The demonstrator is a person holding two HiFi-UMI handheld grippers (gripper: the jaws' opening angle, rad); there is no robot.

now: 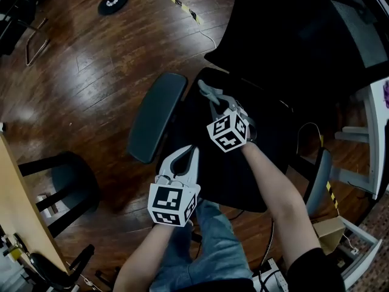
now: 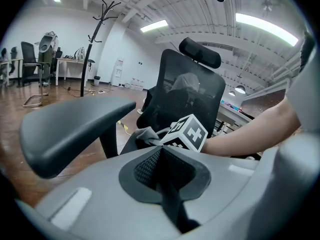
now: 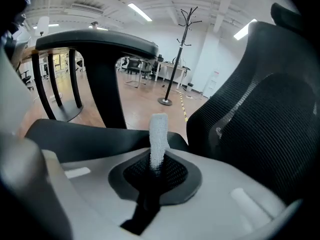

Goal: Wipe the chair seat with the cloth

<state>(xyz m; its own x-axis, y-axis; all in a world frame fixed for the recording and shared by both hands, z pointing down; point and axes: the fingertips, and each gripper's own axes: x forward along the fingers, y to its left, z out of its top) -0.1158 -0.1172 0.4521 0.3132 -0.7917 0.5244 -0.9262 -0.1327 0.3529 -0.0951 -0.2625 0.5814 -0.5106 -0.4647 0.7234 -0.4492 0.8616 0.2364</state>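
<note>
**Item 1. Chair seat** [image 1: 234, 178]: black, in the middle of the head view. A grey padded left armrest [image 1: 156, 117] runs along its left edge. A black mesh backrest [image 2: 192, 91] rises at its rear edge, with a headrest [image 2: 200, 52] on top.

**Item 2. Cloth** [image 3: 159, 134]: pale grey, textured. A narrow fold stands up from between the right tool's pads. In the left gripper view the rest is bunched low at the seat's rear left corner, near the armrest's inner side. It appears to rest on the seat there, but contact cannot be confirmed.

**Item 3. Right gripper** [image 3: 154, 170]: jaws clamped on the cloth. It reaches across the seat toward the rear left corner, with its marker cube over the seat's middle. The person's bare right forearm [image 1: 279, 193] crosses the seat's front right part.

**Item 4. Left gripper** [image 1: 191, 153]: jaws pressed together with nothing between them. It is held at the seat's front left corner, just beside the armrest's near end. Its tips point toward the right tool, well short of the cloth.

**Item 5. Surroundings**: dark wooden floor [image 1: 79, 59]. A black coat stand [image 2: 95, 21] is in the background with desks behind it. The person's jeans-clad leg [image 1: 209, 248] is at the seat's front edge.
</note>
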